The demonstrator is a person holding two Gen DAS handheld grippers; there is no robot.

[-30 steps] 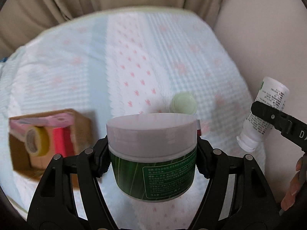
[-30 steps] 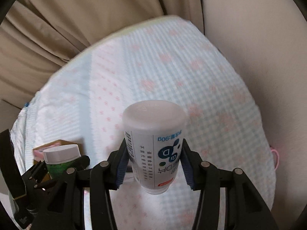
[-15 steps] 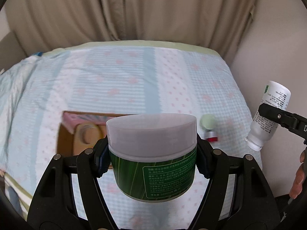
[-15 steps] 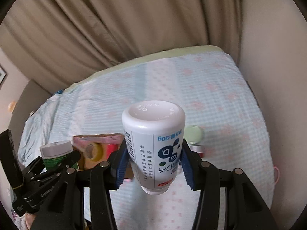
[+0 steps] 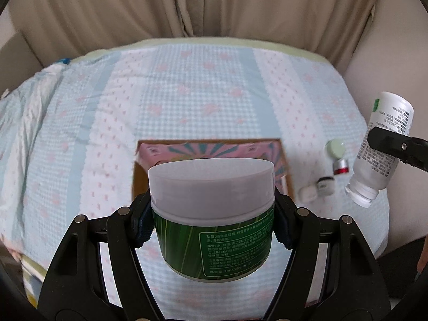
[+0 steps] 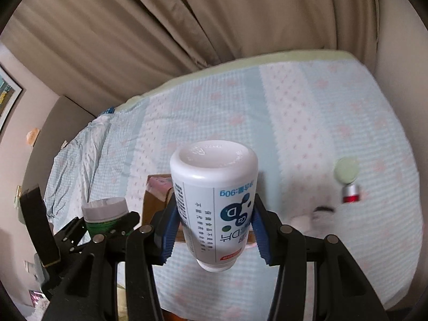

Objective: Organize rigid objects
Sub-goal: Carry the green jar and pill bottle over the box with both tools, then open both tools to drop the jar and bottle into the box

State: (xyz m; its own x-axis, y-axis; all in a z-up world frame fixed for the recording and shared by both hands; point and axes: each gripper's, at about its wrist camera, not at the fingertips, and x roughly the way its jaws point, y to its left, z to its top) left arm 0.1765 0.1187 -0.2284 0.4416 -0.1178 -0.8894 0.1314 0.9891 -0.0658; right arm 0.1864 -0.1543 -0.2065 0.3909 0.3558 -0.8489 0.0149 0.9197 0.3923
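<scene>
My left gripper (image 5: 212, 222) is shut on a green jar with a white lid (image 5: 212, 208), held above the bed just in front of an open cardboard box (image 5: 290, 184). The jar also shows in the right wrist view (image 6: 105, 218). My right gripper (image 6: 214, 227) is shut on a white bottle (image 6: 214, 200), held upside down with its cap pointing down. The bottle also shows at the right of the left wrist view (image 5: 382, 147). The box (image 6: 152, 206) lies behind it, mostly hidden.
A pink patterned item (image 5: 211, 151) lies inside the box. Right of the box on the bedspread (image 5: 187, 93) lie a pale green round lid (image 5: 334, 147), a red and silver cylinder (image 5: 340, 167), a small dark-capped vial (image 5: 325, 184) and a small white piece (image 5: 307, 192). Curtains and a wall stand behind and right.
Both grippers have risen and pulled back from the bed, so more of it and the curtains show. The box now sits straight behind the jar. Both grips are unchanged.
</scene>
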